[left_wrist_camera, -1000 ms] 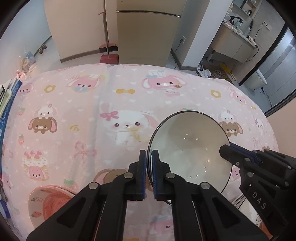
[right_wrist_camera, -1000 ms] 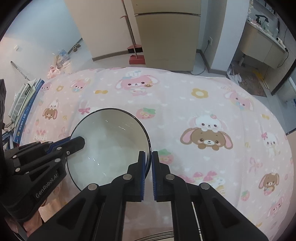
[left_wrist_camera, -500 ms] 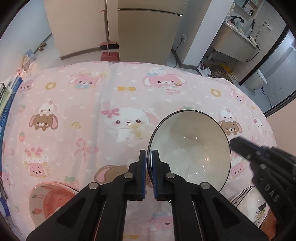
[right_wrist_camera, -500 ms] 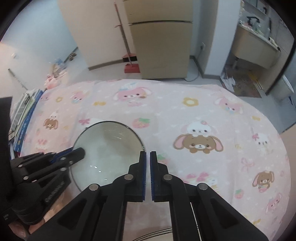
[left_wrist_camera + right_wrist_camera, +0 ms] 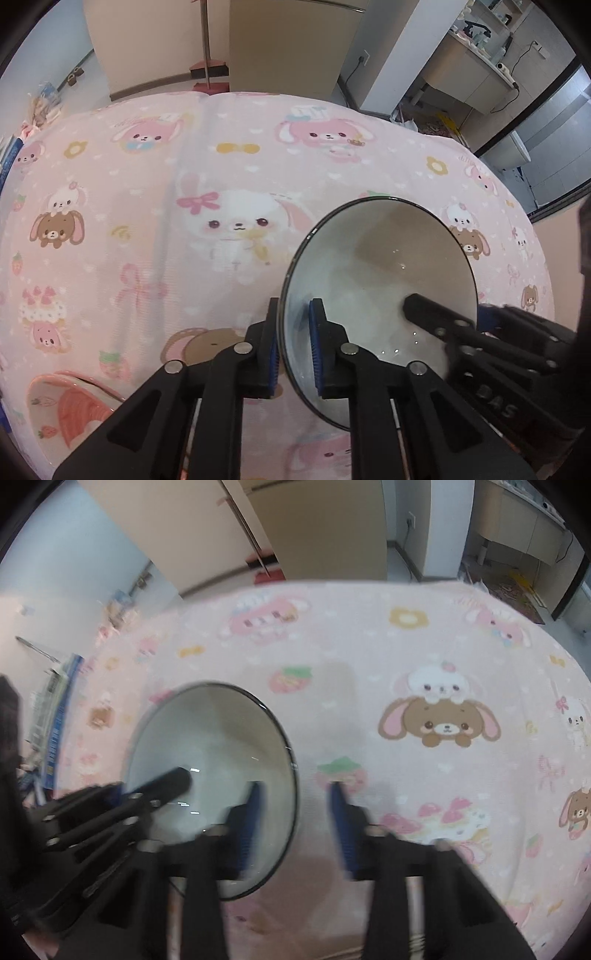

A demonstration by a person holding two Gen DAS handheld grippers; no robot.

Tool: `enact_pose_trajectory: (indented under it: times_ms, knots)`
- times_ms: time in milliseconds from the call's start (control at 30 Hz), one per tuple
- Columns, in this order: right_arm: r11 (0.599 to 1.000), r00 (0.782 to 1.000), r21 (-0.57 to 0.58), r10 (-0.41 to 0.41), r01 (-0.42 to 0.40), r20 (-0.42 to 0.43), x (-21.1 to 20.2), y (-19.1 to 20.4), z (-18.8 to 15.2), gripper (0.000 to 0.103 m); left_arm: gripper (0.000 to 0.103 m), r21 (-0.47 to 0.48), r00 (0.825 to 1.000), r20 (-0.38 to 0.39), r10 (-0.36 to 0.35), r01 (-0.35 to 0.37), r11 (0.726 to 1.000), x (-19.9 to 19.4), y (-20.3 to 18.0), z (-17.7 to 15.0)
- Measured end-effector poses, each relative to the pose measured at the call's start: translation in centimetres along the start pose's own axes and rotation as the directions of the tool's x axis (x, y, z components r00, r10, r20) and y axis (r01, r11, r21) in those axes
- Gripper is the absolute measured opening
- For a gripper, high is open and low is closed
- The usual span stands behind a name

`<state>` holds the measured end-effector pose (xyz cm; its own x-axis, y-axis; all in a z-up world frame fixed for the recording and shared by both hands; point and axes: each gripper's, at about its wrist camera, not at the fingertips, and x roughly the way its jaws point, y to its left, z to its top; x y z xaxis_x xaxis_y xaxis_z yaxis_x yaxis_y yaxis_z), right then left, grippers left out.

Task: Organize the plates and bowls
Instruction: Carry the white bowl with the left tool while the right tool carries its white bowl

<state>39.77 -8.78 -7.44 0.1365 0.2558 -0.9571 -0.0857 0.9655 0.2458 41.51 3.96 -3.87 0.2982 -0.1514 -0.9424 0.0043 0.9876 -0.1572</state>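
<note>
Release of the white, dark-rimmed ceramic bowl onto the pink bunny-print tablecloth.
My left gripper and right gripper are both opening, rim between jaws, unpressed; 1 pink strawberry bowl near left remains unsorted.

the left gripper straddles the near-left rim of a white bowl, its jaws opening, pads just off the rim. the right gripper reaches over the bowl's right rim. a strawberry bowl sits near left on the pink cloth.
</note>
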Motion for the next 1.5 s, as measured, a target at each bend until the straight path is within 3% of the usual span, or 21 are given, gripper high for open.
enact_pose_trajectory:
  times_ms: [67, 167, 267, 400, 567, 867, 1067, 1300, 1500]
  knots:
    - [0.997, 0.997, 0.013, 0.072, -0.072, -0.017, 0.6, -0.1, 0.0, 0.020, 0.013, 0.005, 1.000, 0.008, 0.009, -0.009, 1.000, -0.1, -0.1, -0.1]
    - [0.999, 0.999, -0.009, 0.035, -0.036, -0.013, 0.2, 0.2, -0.1, 0.016, 0.012, 0.009, 1.000, 0.004, -0.007, 0.007, 1.000, -0.2, 0.1, -0.1]
    - [0.999, 0.999, -0.009, 0.039, -0.039, -0.003, -0.5, 0.2, -0.2, 0.016, 0.011, 0.011, 1.000, 0.017, -0.015, 0.014, 1.000, -1.0, 0.2, -0.1]
    - [0.995, 0.995, 0.000, 0.101, -0.101, 0.001, -2.4, 0.2, -0.1, 0.016, 0.011, 0.022, 0.998, 0.065, -0.025, 0.023, 0.999, -3.2, 0.2, -0.4]
    - [0.993, 0.990, -0.026, 0.119, -0.118, 0.070, -5.6, 0.9, -0.7, 0.016, 0.011, 0.031, 0.989, 0.130, -0.068, 0.065, 0.997, -6.8, 0.2, -0.9]
    - [0.986, 0.978, -0.055, 0.164, -0.158, 0.131, -9.2, 1.7, -1.7, 0.016, 0.011, 0.045, 0.972, 0.218, -0.087, 0.079, 0.996, -10.9, 0.0, -1.6]
    - [0.989, 0.972, -0.086, 0.132, -0.117, 0.193, -11.3, 3.4, -2.7, 0.016, 0.008, 0.046, 0.972, 0.227, -0.057, 0.048, 0.998, -11.8, 0.5, -2.6]
    - [0.974, 0.970, -0.156, 0.190, -0.167, 0.150, -11.9, 8.0, -4.9, 0.016, 0.008, 0.022, 0.952, 0.304, 0.025, -0.033, 0.999, -16.1, 3.4, -5.1]
    - [0.964, 0.968, -0.227, 0.178, -0.135, 0.177, -12.2, 12.9, -6.8, 0.016, 0.008, -0.042, 0.947, 0.317, 0.047, -0.035, 0.998, -17.2, 7.5, -8.1]
